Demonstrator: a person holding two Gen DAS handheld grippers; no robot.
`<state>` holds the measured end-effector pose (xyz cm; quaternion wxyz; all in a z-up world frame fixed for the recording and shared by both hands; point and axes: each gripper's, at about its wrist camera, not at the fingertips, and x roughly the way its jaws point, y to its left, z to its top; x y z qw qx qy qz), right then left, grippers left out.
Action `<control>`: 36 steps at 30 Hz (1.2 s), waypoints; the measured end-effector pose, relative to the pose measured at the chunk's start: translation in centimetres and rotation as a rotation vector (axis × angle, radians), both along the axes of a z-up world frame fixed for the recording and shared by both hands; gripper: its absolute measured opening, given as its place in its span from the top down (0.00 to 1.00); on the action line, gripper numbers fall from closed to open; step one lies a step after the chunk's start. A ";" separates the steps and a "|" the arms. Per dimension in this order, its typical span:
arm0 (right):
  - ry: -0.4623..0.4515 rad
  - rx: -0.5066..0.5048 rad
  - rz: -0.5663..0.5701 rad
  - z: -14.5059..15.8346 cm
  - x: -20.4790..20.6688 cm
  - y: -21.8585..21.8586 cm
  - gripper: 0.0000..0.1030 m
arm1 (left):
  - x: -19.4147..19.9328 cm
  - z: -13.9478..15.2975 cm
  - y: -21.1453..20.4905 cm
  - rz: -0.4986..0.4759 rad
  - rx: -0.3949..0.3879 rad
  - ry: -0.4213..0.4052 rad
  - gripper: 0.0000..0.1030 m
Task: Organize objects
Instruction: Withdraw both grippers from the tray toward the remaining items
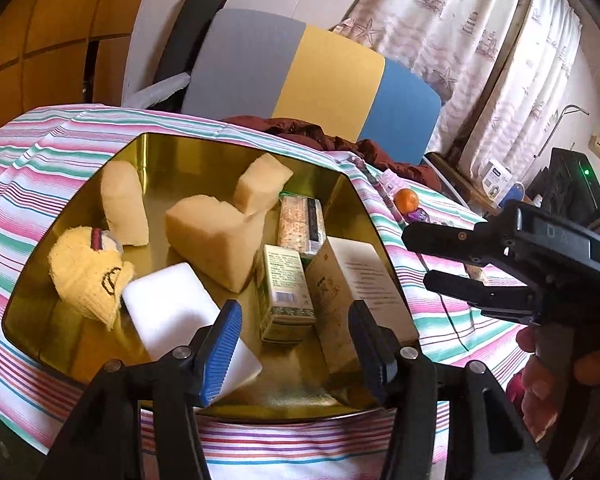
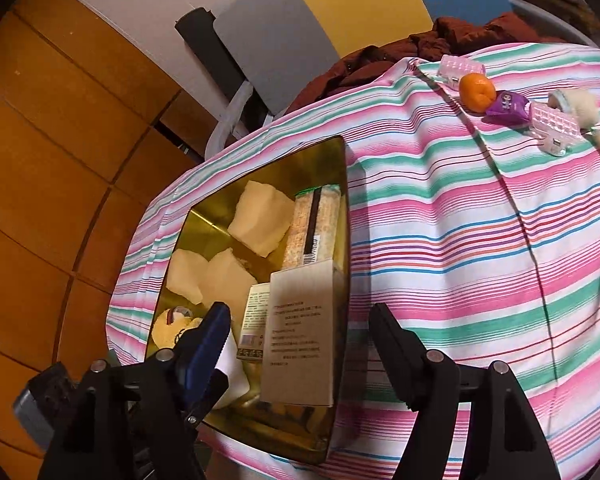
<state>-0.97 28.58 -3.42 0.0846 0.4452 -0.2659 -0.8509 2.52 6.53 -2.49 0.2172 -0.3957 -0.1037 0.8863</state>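
Note:
A gold tin box sits on the striped cloth. It holds yellow sponge pieces, a yellow sock, a white foam block, a green carton, a tall beige carton and a cracker pack. My left gripper is open and empty, low over the tin's near side. My right gripper is open and empty above the tin's right edge; it also shows in the left wrist view.
On the cloth to the right lie an orange, a purple packet and pink clear hair clips. A dark red garment and a grey, yellow and blue board are behind the table.

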 end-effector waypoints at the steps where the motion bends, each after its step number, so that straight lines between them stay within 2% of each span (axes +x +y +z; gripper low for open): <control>1: 0.001 0.003 -0.004 0.0 0.1 0.3 0.30 | 0.0 0.0 0.1 -0.002 0.002 -0.003 0.46; 9: 0.002 0.021 -0.058 -0.1 0.6 3.3 0.29 | 0.6 0.5 2.0 -0.043 -0.017 0.009 0.44; 12: -0.004 0.057 -0.094 -0.1 0.9 4.9 0.29 | 0.7 0.9 3.0 -0.066 -0.016 0.014 0.40; 23: 0.007 0.254 -0.185 1.1 2.2 9.6 0.24 | 1.5 1.5 6.9 -0.162 -0.043 0.021 0.40; 29: 0.011 0.317 -0.220 1.7 2.6 11.6 0.21 | 1.9 1.7 8.7 -0.206 -0.059 0.020 0.40; 36: -0.002 0.343 -0.241 1.7 2.9 13.8 0.19 | 2.4 1.9 11.9 -0.284 -0.092 0.023 0.40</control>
